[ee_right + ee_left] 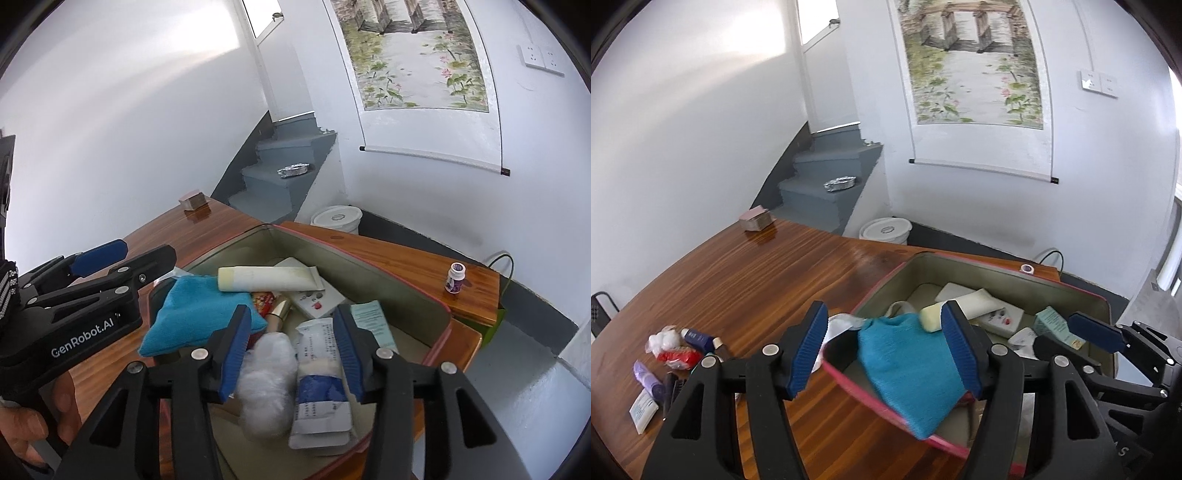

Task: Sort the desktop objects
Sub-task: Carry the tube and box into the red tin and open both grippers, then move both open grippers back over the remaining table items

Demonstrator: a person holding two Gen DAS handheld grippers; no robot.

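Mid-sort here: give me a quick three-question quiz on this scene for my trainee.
1. True or false: the blue cloth lies wholly inside the box.
2. Where does the small bottle stand? A) in the box B) on the table, outside the box C) on the stairs
3. In the left wrist view, on which side of the box are the loose items on the table?

Key: 1 false, it hangs over the rim; 2 B; 3 left.

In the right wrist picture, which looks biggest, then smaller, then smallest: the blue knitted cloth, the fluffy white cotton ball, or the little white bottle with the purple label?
1. Blue knitted cloth
2. Fluffy white cotton ball, though nearness enlarges it
3. Little white bottle with purple label, far away
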